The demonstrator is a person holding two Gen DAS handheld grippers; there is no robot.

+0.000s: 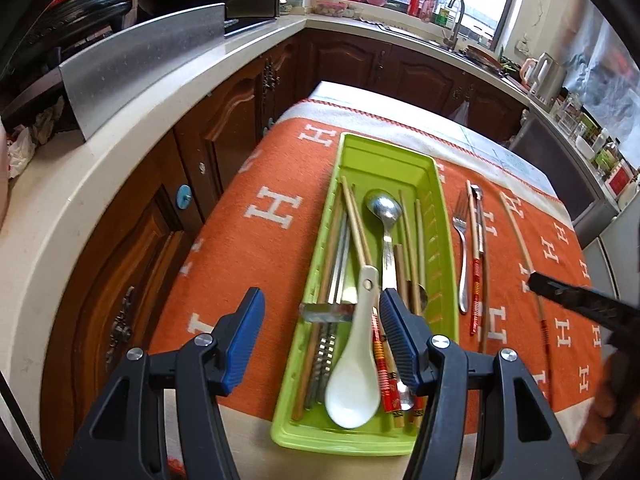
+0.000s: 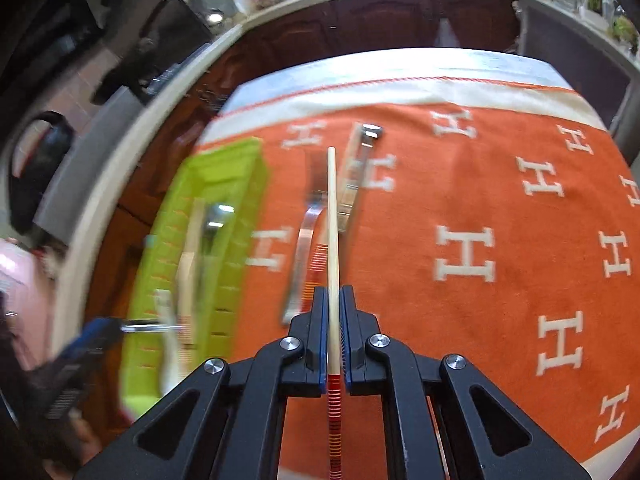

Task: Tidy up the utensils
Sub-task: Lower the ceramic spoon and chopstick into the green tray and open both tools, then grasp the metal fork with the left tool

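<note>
Chopstick (image 2: 331, 216) clamped lengthwise in right gripper (image 2: 331, 300), green tray (image 2: 224, 168) lying leftward; left gripper (image 1: 322, 312) fingers apart, empty, over tray.

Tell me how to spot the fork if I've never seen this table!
Find the orange cloth with white H letters, then the green tray lying on it. Just right of the tray, outside it, some long utensils lie side by side. The fork is the one nearest the tray: all shiny metal, with prongs at the far end, unlike the chopstick with red bands beside it.
</note>
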